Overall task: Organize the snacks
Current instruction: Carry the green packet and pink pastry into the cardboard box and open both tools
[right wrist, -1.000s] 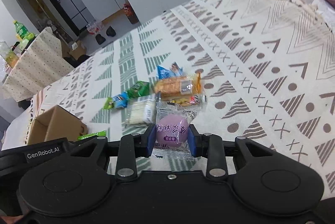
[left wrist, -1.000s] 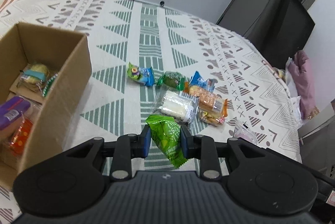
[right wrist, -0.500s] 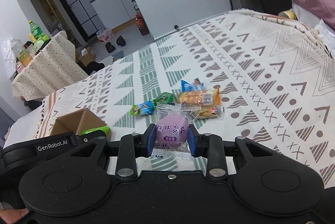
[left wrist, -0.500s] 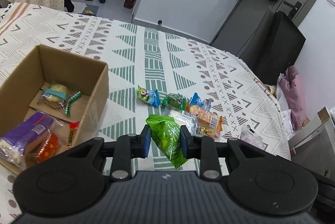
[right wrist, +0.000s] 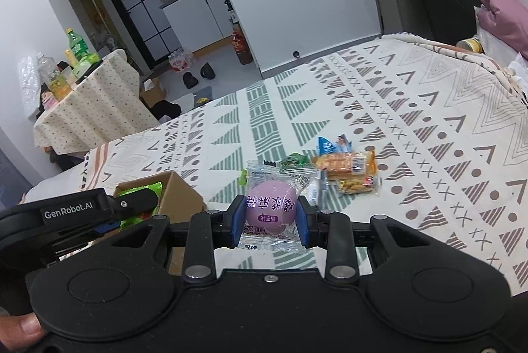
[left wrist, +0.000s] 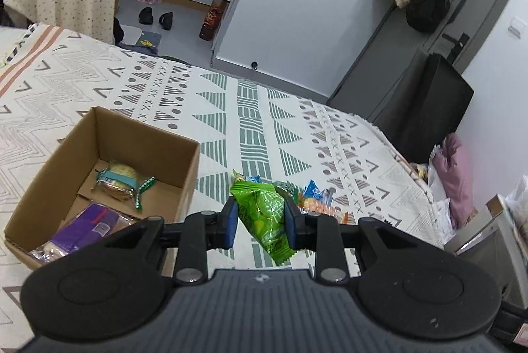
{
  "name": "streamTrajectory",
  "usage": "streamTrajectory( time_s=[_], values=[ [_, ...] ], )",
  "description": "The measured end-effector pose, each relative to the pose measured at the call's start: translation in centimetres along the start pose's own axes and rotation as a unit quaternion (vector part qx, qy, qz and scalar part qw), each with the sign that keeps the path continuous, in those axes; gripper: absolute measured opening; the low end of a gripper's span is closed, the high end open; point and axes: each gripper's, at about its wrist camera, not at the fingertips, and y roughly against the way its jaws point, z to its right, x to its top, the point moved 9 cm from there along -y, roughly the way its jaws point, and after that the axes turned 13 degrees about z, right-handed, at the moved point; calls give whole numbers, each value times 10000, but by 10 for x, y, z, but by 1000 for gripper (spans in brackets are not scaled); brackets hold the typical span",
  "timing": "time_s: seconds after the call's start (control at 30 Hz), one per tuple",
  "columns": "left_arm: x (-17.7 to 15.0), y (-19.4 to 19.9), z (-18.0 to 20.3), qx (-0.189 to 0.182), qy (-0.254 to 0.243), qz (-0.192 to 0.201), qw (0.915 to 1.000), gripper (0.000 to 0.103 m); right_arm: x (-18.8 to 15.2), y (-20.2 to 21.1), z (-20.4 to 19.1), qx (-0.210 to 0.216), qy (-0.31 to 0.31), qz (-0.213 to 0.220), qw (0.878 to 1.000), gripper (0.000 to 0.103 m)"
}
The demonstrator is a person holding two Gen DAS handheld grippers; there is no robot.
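Between the left gripper [left wrist: 260, 219] fingers a green snack packet [left wrist: 264, 214] is pinched, the cardboard box [left wrist: 145, 138] lower left; the right gripper [right wrist: 270, 217] clamps a purple egg packet [right wrist: 270, 209]; both seem mid-carry, next needing release over the box

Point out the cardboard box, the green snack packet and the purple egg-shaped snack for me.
cardboard box [left wrist: 189, 168]: left wrist view, on its right wall.
green snack packet [left wrist: 262, 214]: left wrist view, middle of the packet.
purple egg-shaped snack [right wrist: 270, 207]: right wrist view, middle of the purple egg.
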Motion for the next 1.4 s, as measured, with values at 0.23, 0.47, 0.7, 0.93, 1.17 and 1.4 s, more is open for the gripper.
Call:
streamTrajectory(
  time_s=[0.23, 0.47, 0.7, 0.93, 1.17, 1.4],
  values=[
    [17, 6, -21, 209, 113, 193, 9995, 28, 2, 1, -22, 178, 66, 26, 9998, 32],
    [25, 8, -38, 330, 237, 234, 9989, 28, -1, -7, -43, 356, 115, -7, 9993, 32],
    [38, 12, -68, 610, 433, 339, 9966, 28, -7, -19, -66, 531, 127, -99, 9985, 32],
    [44, 12, -94, 849, 673, 351, 9935, 28, -13, -34, -89, 702, 155, -211, 9972, 32],
    [44, 6, -115, 1070, 850, 331, 9901, 28, -16, -50, -112, 855, 171, -291, 9958, 32],
    [46, 6, -129, 1365, 989, 370, 9850, 32, -24, -64, -136, 986, 228, -398, 9941, 32]
  ],
)
